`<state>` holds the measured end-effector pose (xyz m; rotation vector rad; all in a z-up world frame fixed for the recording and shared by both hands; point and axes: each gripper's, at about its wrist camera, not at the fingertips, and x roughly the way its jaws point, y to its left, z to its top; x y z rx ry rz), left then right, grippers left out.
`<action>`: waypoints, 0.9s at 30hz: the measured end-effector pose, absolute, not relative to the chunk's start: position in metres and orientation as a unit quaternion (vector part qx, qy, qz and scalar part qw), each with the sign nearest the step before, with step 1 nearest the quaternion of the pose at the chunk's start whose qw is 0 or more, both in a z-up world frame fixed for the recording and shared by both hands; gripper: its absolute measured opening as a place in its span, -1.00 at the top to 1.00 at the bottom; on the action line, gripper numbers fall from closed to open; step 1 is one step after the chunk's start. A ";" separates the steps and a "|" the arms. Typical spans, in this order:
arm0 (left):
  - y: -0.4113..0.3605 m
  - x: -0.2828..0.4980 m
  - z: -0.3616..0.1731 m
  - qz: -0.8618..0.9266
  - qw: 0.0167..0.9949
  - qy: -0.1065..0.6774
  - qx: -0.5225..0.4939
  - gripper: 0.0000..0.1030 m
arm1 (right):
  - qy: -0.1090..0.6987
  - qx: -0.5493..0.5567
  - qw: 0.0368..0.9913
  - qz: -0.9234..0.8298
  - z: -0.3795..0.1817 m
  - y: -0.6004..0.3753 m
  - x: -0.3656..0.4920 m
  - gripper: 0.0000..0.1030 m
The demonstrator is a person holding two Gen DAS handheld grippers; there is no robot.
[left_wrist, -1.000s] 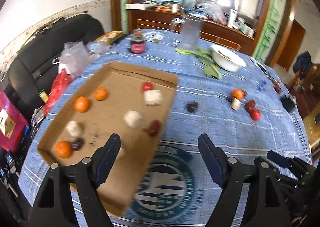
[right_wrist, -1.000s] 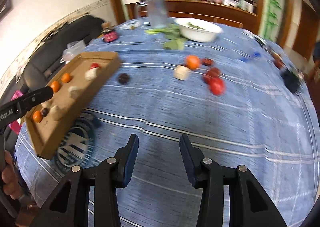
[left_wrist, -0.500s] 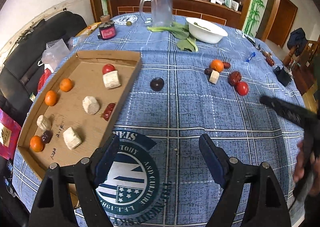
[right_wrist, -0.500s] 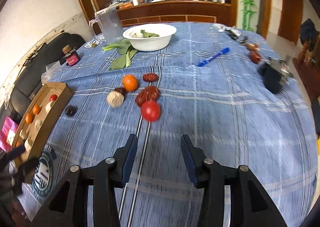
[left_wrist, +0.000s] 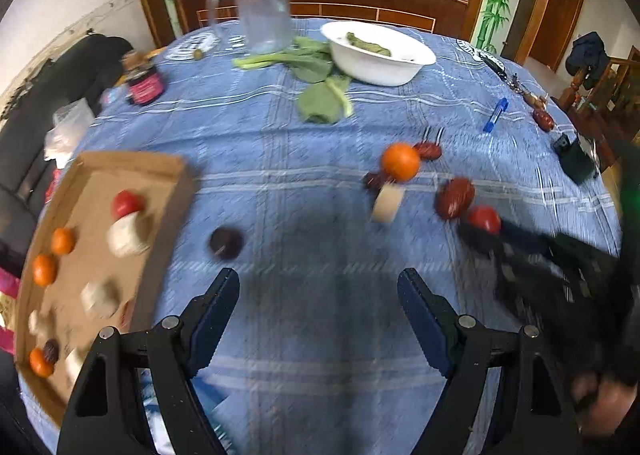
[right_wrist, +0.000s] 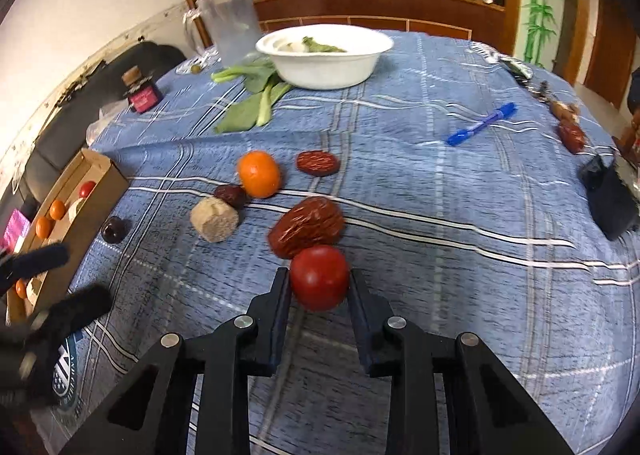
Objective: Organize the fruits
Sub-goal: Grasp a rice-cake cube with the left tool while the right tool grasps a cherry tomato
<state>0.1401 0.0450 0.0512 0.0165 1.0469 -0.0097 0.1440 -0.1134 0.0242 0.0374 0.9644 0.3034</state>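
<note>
Two grippers at work. Left gripper, lower centre of its view: fingers wide, empty, over bare table. Box at left. Right gripper, lower centre: fingers closing around tomato. Risk: round, smooth fruit squirts forward into date, or bruises under pressure.

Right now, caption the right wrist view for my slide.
Right gripper closing around a red tomato on the blue tablecloth, beside a large red date.
</note>
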 end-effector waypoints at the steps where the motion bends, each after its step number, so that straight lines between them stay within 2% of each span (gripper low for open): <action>1: 0.041 0.146 0.049 -0.007 0.866 0.500 0.007 -0.56 | 0.459 0.021 0.876 0.146 0.026 -0.118 0.141 0.42; 5: 0.019 0.177 0.032 -0.018 0.863 0.505 0.008 -0.56 | 0.463 0.037 0.873 0.146 0.026 -0.136 0.136 0.42; 6: 0.016 0.184 0.027 -0.020 0.860 0.509 0.008 -0.49 | 0.465 0.041 0.872 0.146 0.025 -0.138 0.136 0.41; 9: 0.010 0.197 0.013 -0.037 0.847 0.530 -0.007 0.30 | 0.470 0.059 0.868 0.147 0.022 -0.148 0.134 0.41; 10: 0.009 0.195 0.015 -0.034 0.858 0.512 -0.001 0.54 | 0.471 0.063 0.867 0.147 0.022 -0.150 0.134 0.41; 11: 0.009 0.196 0.014 -0.052 0.857 0.512 -0.007 0.62 | 0.471 0.068 0.867 0.147 0.021 -0.152 0.132 0.41; 18: 0.024 0.172 0.022 -0.065 0.857 0.511 -0.033 0.63 | 0.457 0.070 0.876 0.139 0.029 -0.155 0.119 0.41; 27: 0.054 0.104 0.035 -0.067 0.855 0.512 -0.047 0.63 | 0.448 0.049 0.884 0.122 0.043 -0.151 0.082 0.41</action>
